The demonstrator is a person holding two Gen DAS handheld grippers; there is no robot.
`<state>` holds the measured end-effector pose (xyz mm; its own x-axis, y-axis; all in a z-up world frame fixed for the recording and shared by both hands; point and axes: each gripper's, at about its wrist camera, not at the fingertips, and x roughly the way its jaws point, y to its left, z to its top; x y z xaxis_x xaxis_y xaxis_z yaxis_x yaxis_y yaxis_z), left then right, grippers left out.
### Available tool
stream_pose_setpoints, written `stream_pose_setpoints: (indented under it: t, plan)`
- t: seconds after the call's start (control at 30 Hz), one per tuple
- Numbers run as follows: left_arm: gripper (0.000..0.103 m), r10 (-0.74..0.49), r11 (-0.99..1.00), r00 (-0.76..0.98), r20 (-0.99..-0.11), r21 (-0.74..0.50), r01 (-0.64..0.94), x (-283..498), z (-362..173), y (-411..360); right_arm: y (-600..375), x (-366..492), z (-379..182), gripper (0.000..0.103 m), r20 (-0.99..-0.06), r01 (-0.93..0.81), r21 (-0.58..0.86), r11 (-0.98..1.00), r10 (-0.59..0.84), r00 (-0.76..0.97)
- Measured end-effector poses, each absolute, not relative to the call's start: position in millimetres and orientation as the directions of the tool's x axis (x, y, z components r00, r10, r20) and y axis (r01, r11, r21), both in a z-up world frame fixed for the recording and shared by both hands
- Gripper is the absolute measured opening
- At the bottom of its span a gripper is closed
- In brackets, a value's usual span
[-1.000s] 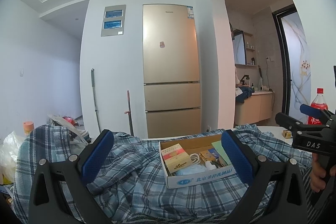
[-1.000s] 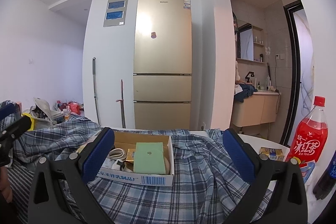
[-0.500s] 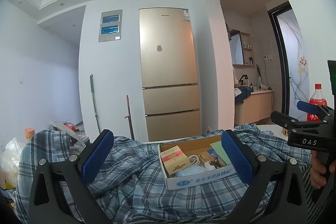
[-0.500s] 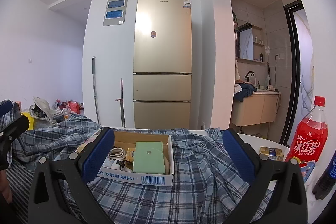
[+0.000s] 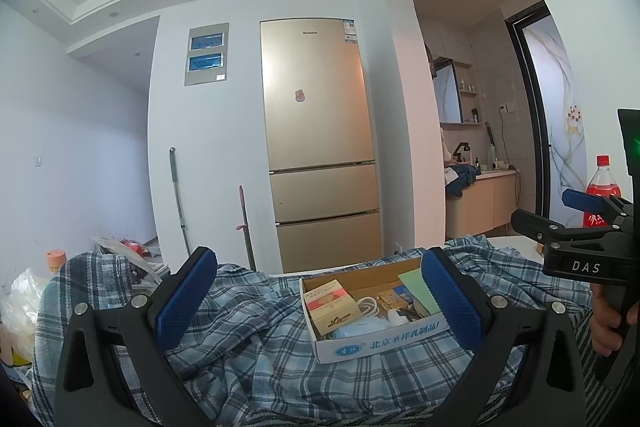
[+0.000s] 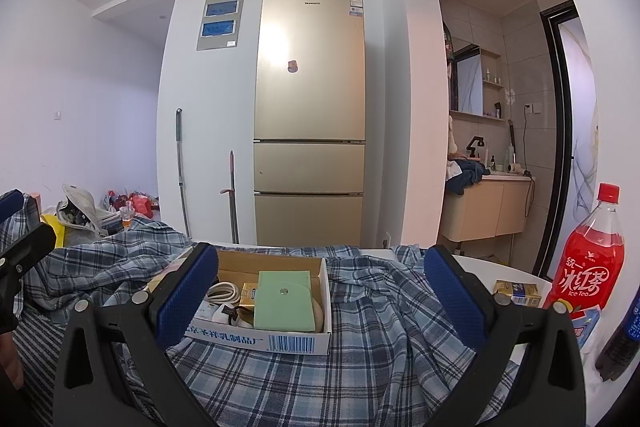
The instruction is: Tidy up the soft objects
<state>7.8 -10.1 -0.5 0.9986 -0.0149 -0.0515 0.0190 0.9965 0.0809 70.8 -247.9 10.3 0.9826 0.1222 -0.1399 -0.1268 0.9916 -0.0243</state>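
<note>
A blue plaid shirt [image 5: 256, 339] [image 6: 384, 347] lies crumpled over the table. On top of it rests a shallow cardboard box [image 5: 372, 341] [image 6: 280, 339] holding a cigarette pack, a white cable, a green card and other small items. My left gripper [image 5: 316, 301] hovers open above the cloth, its blue pads to either side of the box. My right gripper [image 6: 320, 299] also stands open over the shirt, the box behind its left pad. In the left wrist view the right gripper [image 5: 584, 227] shows at the right edge, held by a hand.
A red iced-tea bottle [image 6: 588, 255] [image 5: 602, 195], a dark bottle [image 6: 624, 331] and a small yellow carton [image 6: 516, 291] stand on the white table at the right. A gold fridge [image 6: 310, 119] is behind. Bags and clutter [image 6: 88, 211] lie on the floor at the left.
The left wrist view has tilted slightly upward, so the shirt and box sit lower in frame. The right gripper has barely moved. Both stay open.
</note>
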Motion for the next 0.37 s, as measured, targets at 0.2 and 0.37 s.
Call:
stream_pose_setpoints:
  t: [0.2,0.37]
  plan:
    - [0.103,-0.016,0.997,0.999,-0.052,0.078,0.020,7.7,-0.6,-10.0,-248.2,70.7,10.3,0.103,-0.136,-0.127,-0.024,0.992,0.123,0.983]
    - [0.103,-0.016,0.997,0.999,-0.052,0.079,0.020,7.7,-0.4,-9.7,-247.6,70.6,10.0,0.103,-0.137,-0.126,-0.024,0.992,0.122,0.983]
